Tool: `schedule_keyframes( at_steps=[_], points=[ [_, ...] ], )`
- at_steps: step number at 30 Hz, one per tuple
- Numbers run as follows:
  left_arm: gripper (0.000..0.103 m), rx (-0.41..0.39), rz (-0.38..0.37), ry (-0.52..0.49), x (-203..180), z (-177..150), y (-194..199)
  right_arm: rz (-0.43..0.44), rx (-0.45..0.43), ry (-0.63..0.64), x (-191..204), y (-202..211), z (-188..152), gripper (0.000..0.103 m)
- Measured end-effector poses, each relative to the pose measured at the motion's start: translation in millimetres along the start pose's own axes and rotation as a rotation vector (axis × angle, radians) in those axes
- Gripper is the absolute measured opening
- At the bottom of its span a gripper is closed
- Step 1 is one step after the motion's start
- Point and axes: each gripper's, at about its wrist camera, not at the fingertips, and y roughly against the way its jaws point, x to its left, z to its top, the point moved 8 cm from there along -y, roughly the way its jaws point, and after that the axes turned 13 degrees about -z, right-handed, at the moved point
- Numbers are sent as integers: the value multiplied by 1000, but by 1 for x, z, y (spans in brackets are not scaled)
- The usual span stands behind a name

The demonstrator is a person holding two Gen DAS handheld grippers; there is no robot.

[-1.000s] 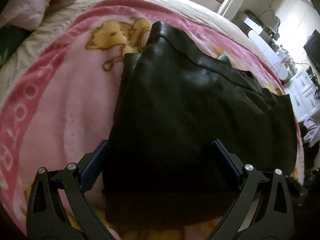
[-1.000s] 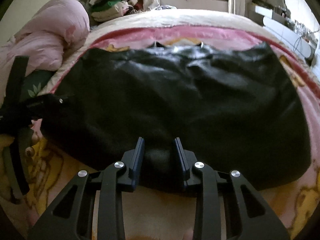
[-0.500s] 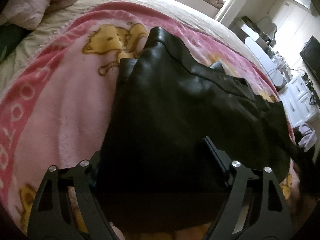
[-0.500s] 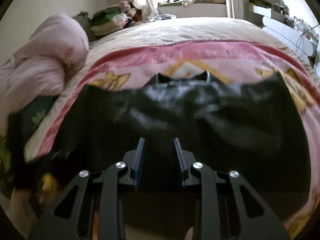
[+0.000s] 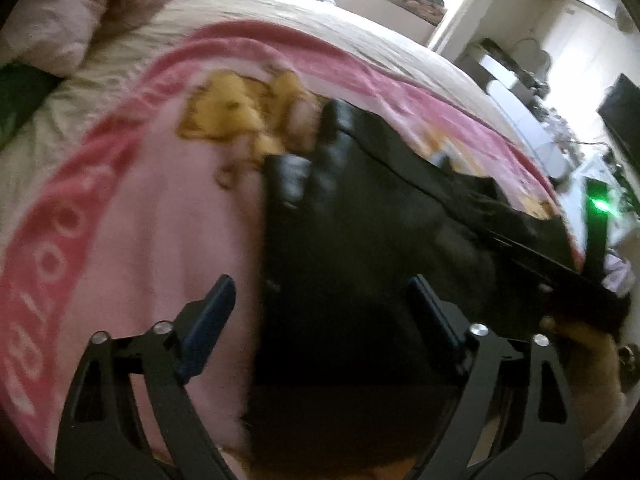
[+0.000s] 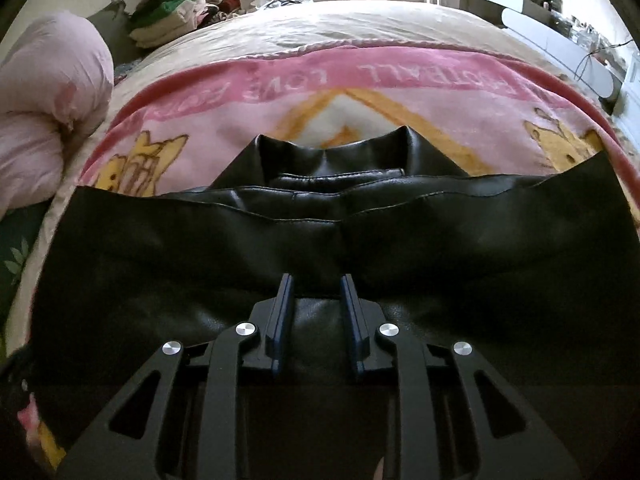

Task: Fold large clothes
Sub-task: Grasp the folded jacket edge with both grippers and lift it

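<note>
A black leather-look jacket (image 6: pixel 320 248) lay part-folded on a bed, its near hem pinched in the right gripper (image 6: pixel 318 312), whose fingers (image 6: pixel 280 320) stood narrow with a fold of the dark material bunched between them. That hold appeared meant to carry the lower half up and over toward the collar (image 6: pixel 332 156), which lay flat farther up the bed, so the garment would halve along its length.

The left gripper (image 5: pixel 320 320) hung over the jacket's side edge (image 5: pixel 360 240) with its fingers (image 5: pixel 208 320) spread wide and gripping nothing, one finger over the pink cartoon blanket (image 5: pixel 140 220) and the other over the black panel (a stance that suited steadying or squaring the edge). The left view was blurred, so whether those fingers touched the cloth could not be told.

The blanket served as a soft, flat folding surface beneath the jacket. Beyond it lay the cream bedspread (image 6: pixel 340 28), with a rolled pink duvet (image 6: pixel 48 92) pushed aside to the left. A pile of clothes (image 6: pixel 176 12) sat near the far window.
</note>
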Motion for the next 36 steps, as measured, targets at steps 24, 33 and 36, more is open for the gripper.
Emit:
schedule_keyframes(
  at_steps=[24, 33, 36],
  points=[
    [59, 86, -251, 155, -3, -10, -12, 127, -254, 290, 49, 130, -114, 66],
    [59, 83, -268, 128, -11, -5, -7, 34, -405, 657, 136, 122, -155, 82],
    [59, 87, -262, 131, -10, -5, -8, -76, -420, 709, 136, 100, -153, 83]
  ],
)
